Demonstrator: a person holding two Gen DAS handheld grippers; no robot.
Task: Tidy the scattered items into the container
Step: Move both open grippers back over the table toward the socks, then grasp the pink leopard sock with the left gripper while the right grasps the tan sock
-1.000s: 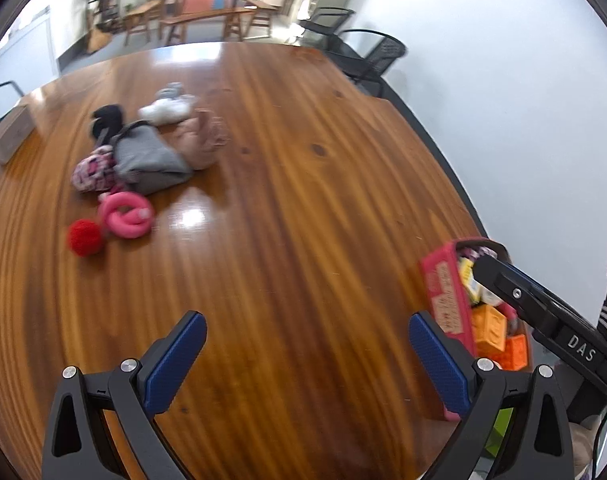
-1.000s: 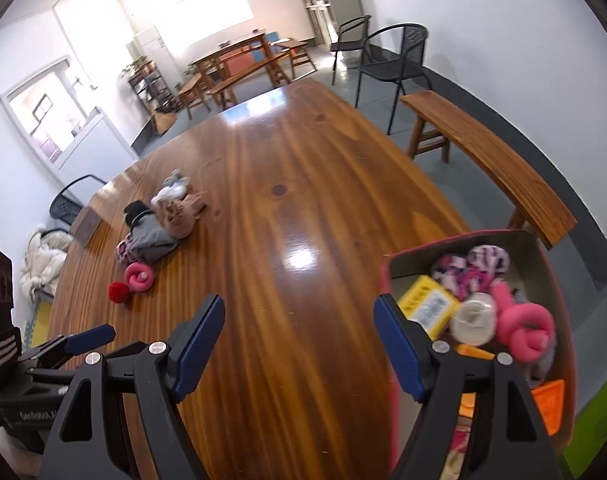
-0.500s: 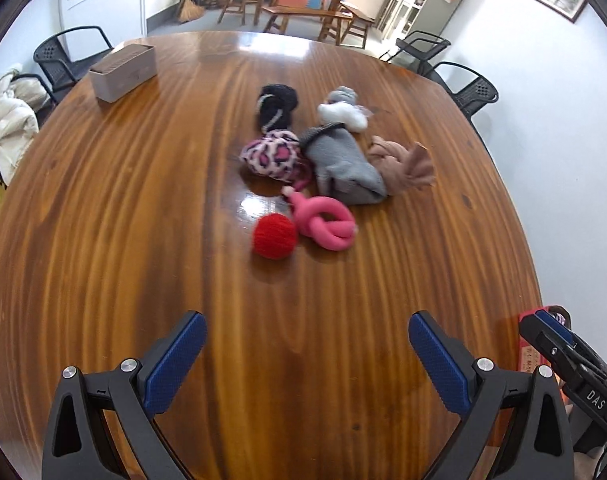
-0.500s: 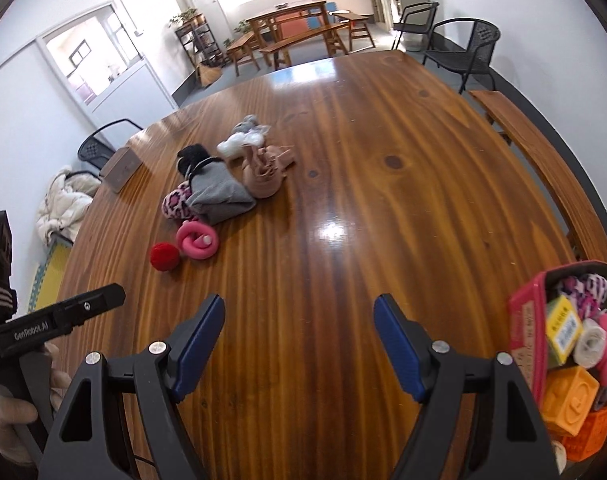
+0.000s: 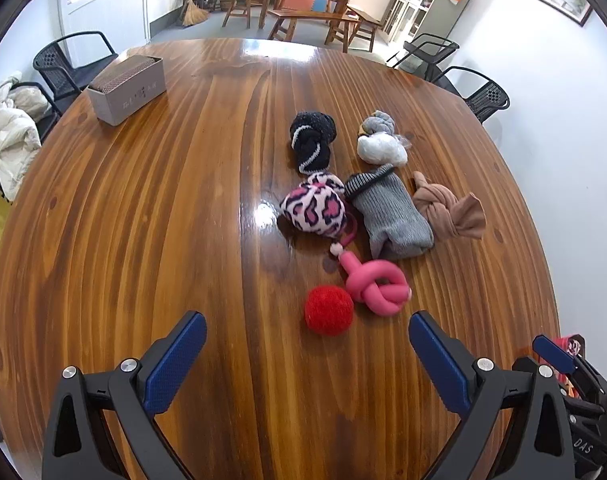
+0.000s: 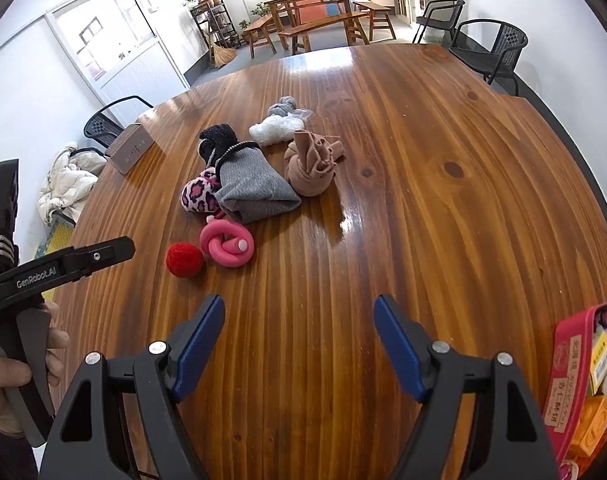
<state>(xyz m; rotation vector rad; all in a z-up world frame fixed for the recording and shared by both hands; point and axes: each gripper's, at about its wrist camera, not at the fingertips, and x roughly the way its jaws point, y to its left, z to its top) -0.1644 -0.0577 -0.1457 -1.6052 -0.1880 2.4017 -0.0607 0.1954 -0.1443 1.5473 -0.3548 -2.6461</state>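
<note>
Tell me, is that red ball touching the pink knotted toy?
Cannot tell. In both wrist views the red ball and pink knotted toy meet edge to edge, with no clear gap or contact.

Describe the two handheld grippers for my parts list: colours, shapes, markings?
Both the left gripper and the right gripper have black triangular open-frame fingers with silver screws and textured blue pads. The left gripper's body reads "GenRobot.AI" in white in the right wrist view; a black cuff with white stripes sits behind it.

Black tool [image 5: 307,356] frames, blue ribbed pads [image 6: 197,346], silver screws.
</note>
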